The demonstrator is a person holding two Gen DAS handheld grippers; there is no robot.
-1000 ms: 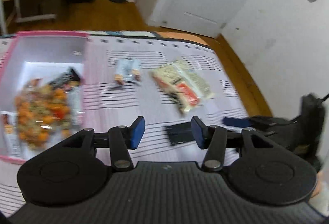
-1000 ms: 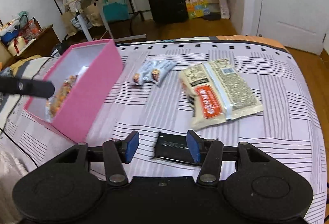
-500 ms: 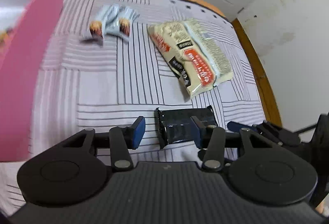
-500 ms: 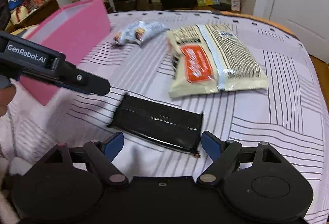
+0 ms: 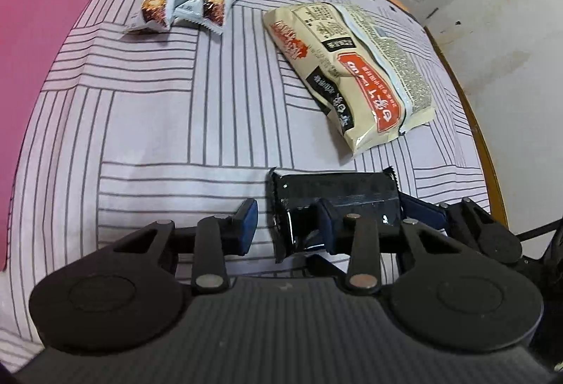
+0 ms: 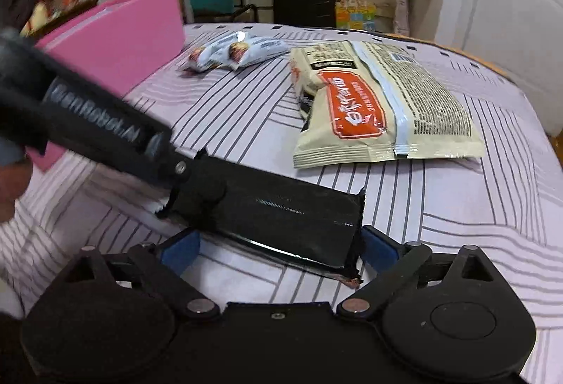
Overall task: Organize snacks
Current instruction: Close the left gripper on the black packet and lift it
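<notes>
While the glossy black snack packet (image 6: 281,222) lay flat on the striped bed (image 5: 151,123), crimped at its ends, my right tongs (image 6: 278,248) straddled it, spread wide, and my left tongs (image 5: 286,225) gaped over its end.

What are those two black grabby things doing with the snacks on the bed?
Someone is tidying snacks. Both tongs have gone for the black packet: the right tongs are open around it, and the left tongs are open at its end. The big noodle bag and two small bars lie beside the pink box.
</notes>
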